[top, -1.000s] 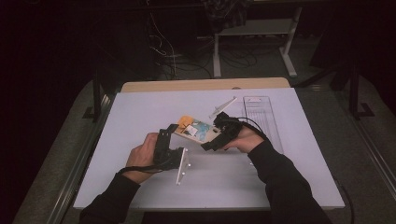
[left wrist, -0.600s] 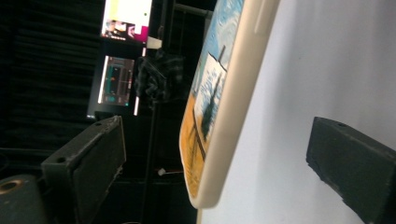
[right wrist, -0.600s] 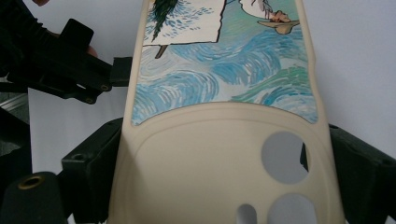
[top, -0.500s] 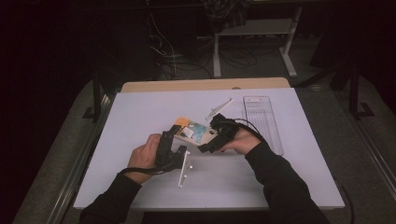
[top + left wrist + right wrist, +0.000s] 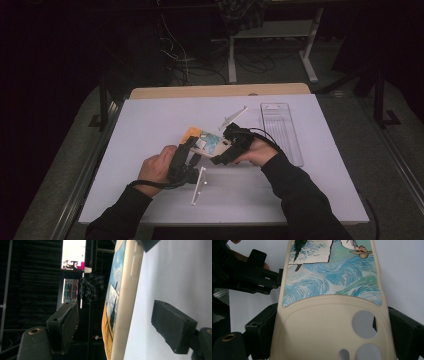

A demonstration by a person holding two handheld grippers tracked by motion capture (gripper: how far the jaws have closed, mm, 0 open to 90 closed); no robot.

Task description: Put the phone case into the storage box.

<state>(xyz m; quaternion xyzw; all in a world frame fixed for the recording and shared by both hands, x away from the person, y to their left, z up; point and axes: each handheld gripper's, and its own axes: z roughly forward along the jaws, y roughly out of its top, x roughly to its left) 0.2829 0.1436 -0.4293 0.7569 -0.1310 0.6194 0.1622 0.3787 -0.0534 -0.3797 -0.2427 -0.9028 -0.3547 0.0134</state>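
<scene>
The right tongs (image 5: 329, 322) clench a cream phone case (image 5: 332, 325) across its camera-hole end: in the right gripper view one black jaw presses each long side of the case, and the painted blue-green swirls run away from the camera. In the high view the right tongs (image 5: 231, 150) sit at the middle of the white desk (image 5: 150, 125), with the phone case (image 5: 202, 142) lifted between the two hands.

The left tongs (image 5: 112, 325) stand wide apart around the other end of the phone case (image 5: 122, 302). In the left gripper view the case is seen edge-on between the jaws, with a clear gap on each side, so the left tongs are released and touch nothing that can be seen. In the high view the left tongs (image 5: 189, 152) lie just beside the left hand (image 5: 156, 167), and the right hand (image 5: 257, 152) is close across from it.

A white strip (image 5: 198, 186) lies on the desk just in front of the left tongs, slanting toward the near edge. Another white strip (image 5: 233, 117) lies just beyond the right tongs. A clear plastic tray (image 5: 281, 132) rests to the right, near the desk's right edge. The far left part of the desk and the near right part are bare. A wooden edge (image 5: 220, 90) shows along the far side.
</scene>
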